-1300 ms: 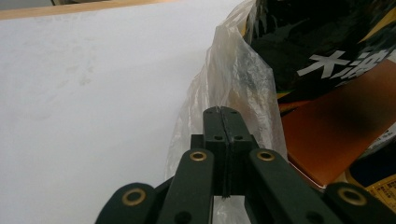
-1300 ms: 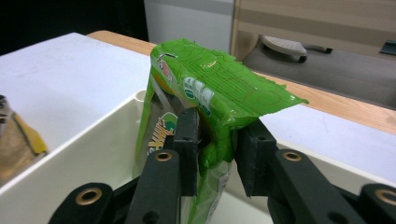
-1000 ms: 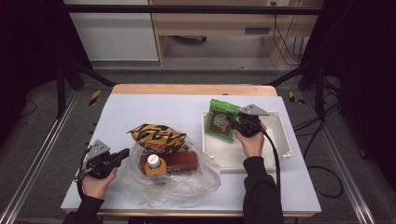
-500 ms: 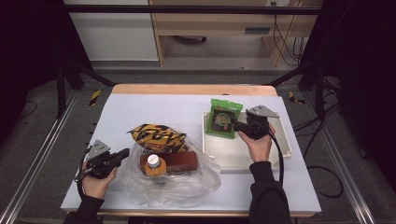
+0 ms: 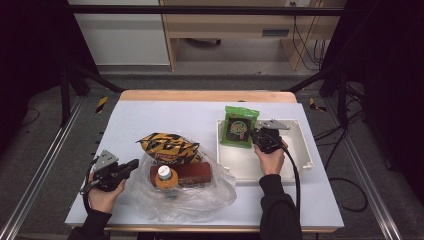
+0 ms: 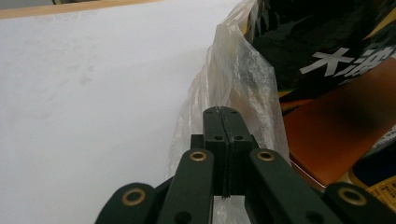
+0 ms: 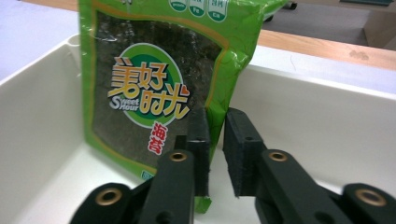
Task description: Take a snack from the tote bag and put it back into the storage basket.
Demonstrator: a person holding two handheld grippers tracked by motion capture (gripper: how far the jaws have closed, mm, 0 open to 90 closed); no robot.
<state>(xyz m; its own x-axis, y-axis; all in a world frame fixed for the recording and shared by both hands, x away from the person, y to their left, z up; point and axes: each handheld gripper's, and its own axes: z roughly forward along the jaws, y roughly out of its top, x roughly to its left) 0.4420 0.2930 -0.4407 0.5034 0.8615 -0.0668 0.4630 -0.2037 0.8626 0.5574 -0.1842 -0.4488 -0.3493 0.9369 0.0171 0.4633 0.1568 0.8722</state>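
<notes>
The green seaweed packet (image 5: 240, 127) stands tilted against the upper-left wall of the white tray (image 5: 300, 150), right of centre in the high view. A second ago it was a touch lower and the right claw (image 5: 254, 136) sat lower in the frame, close over it; now the hand has shifted and the packet leans upright at the tray's far corner. The right claw's jaws have just been closing. In the right gripper view a narrow gap is left between them, and the packet's right-hand edge (image 7: 219, 116) sits at that gap, by the left jaw. Whether the pads actually press it I cannot tell; it looks like a fresh pinch to adjust the packet, which already rests in the tray.

At the lower left, the left claw (image 5: 131, 165) has not moved. Its jaws are fully together, pinching the rim of the clear plastic bag (image 6: 233, 88), holding it in place on the table (image 5: 150, 115). Inside the bag lie a yellow-and-black snack bag (image 5: 167, 145), a brown box (image 5: 192, 172) and an orange-capped bottle (image 5: 164, 174), probably next to be moved.
</notes>
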